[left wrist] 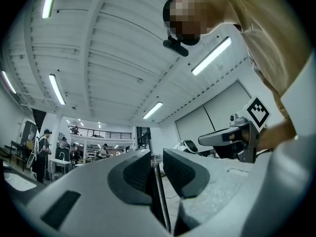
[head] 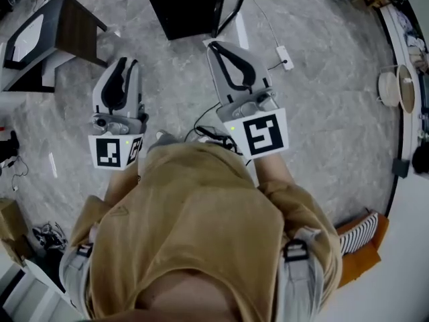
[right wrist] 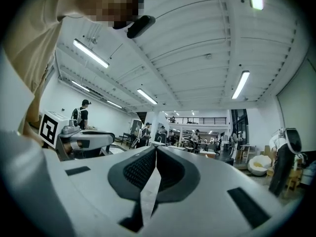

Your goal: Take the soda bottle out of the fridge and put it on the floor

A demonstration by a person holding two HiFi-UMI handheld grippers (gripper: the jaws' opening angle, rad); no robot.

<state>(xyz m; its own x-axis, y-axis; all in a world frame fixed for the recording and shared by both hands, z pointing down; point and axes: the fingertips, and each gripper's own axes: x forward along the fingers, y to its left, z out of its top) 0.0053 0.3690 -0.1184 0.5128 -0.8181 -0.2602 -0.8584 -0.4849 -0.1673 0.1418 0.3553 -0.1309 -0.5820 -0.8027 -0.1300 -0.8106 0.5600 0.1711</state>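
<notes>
Holding both tools level ahead of the body, seemingly before any reach, a person keeps the left gripper (head: 127, 62) with jaws slightly apart on nothing and the right gripper (head: 214, 45) with jaws pressed together, empty. Beyond, on the grey floor (head: 322, 113), a black cabinet (head: 184, 9) may be the fridge. No soda bottle shows, and there are no readable words.

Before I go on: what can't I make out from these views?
Soda bottle: in no view.
Black cabinet, head view: cut off by the top edge; fridge or not, cannot tell.
Floor under the person, head view: hidden by the person's shirt.
</notes>
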